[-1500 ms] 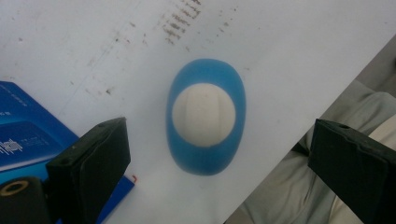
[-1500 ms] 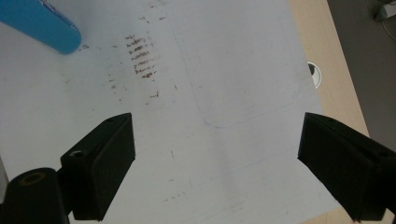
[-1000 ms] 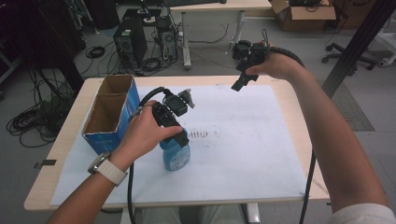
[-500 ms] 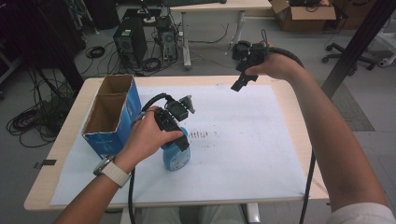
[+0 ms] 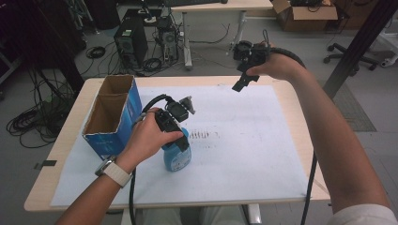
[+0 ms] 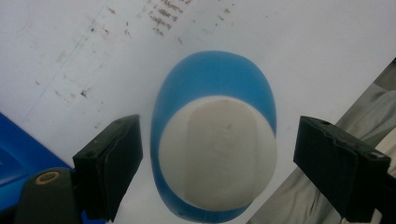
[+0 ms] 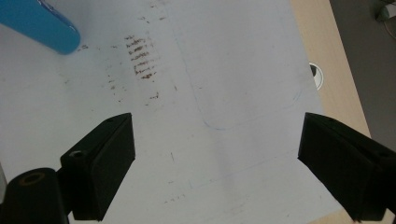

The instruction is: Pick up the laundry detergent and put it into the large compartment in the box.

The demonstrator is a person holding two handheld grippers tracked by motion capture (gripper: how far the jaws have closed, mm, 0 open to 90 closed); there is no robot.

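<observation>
Plastic, smooth and likely slippery: the blue bottle (image 5: pixel 177 157) stands upright on the white paper sheet (image 5: pixel 253 145), just beside the cardboard box (image 5: pixel 110 115). Its pale cap (image 6: pixel 217 151) looks the best hold. The left gripper (image 6: pixel 219 161) hangs wide open straddling it; the hand hides its neck. The right gripper (image 5: pixel 244 82) gapes empty, well apart.
</observation>
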